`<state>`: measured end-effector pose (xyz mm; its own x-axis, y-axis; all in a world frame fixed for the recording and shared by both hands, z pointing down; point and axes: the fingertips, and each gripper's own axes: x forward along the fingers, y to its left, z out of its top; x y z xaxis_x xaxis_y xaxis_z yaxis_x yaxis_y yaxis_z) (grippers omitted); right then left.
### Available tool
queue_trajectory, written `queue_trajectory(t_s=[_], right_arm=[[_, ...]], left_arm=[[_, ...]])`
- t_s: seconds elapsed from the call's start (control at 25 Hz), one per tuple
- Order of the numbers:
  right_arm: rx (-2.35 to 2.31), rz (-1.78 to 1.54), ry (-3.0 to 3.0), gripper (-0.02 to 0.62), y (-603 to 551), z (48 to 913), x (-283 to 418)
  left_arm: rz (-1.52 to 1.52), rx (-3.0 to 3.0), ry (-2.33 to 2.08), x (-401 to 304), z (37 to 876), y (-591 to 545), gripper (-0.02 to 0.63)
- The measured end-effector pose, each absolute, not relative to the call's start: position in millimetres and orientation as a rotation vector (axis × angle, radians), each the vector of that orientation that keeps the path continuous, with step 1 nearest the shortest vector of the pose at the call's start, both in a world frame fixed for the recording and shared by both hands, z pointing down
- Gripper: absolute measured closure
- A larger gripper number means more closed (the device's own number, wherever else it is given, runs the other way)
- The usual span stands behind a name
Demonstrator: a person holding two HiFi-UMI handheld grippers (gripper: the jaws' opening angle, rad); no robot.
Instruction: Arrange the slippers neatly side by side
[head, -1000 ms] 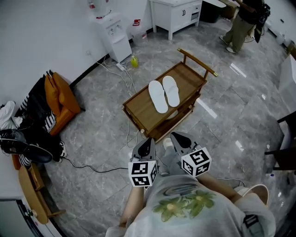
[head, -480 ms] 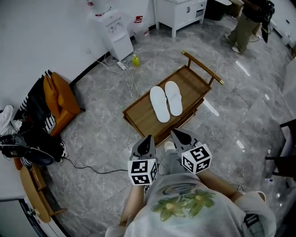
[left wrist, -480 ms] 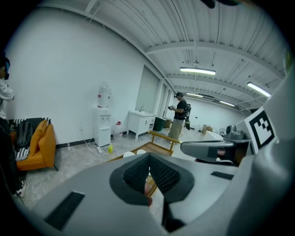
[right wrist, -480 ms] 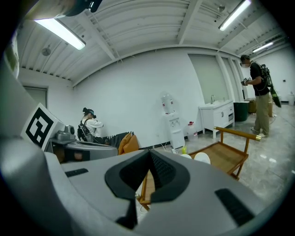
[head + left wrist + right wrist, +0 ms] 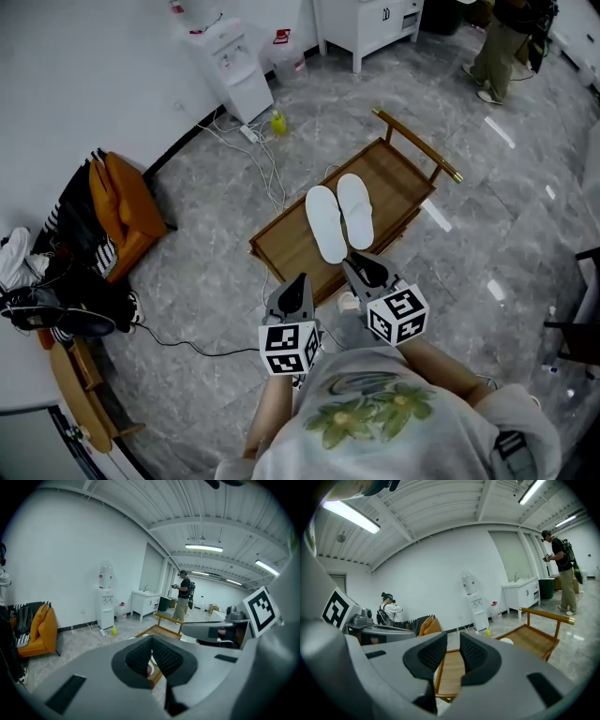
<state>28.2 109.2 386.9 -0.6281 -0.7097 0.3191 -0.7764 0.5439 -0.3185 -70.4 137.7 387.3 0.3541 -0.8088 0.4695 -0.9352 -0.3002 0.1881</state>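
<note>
White flat fabric slippers point(image 5: 325, 225): the pair lies on the slatted top of a low wooden trolley point(image 5: 394, 173) with a rail handle at its far end. They are straight ahead of both tools, with the heels towards the tools. The two soles touch along their inner edges. The slipper ahead of the left tool point(image 5: 300, 281) sits slightly nearer than its neighbour, so the heels are not level.

Left tool: held short of the trolley's near edge. Its own view shows the pads meeting at the tips, with nothing between them.

Right tool point(image 5: 356, 264): its tips are over the trolley's near edge in the head view, just short of the heels. Its jaws have just been opening and stand narrowly apart. Only the trolley top shows through the gap, so nothing is held.

Step in hand, as judged: the approach. Neither tool has made contact with a slipper.

Next move, as judged: both tools need to open wider and close the remaining gap to the heels. Each would then take one slipper by its thin edge. Only a small correction appears needed to bring the heels level, so a light nudge should do better than a lift.
</note>
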Motion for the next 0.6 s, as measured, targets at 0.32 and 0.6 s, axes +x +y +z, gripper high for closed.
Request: queue_trajectory(t_s=[0.32,0.6], right_arm=[[1.213,0.720,-2.581,0.437,68,408,30],[1.138,0.786,-2.549,0.407,38,433,26]], left_arm=[[0.439,2.157,-1.515,-65,405,103,0.591],[0.456,2.103,-1.529,-67,424,78,0.591]])
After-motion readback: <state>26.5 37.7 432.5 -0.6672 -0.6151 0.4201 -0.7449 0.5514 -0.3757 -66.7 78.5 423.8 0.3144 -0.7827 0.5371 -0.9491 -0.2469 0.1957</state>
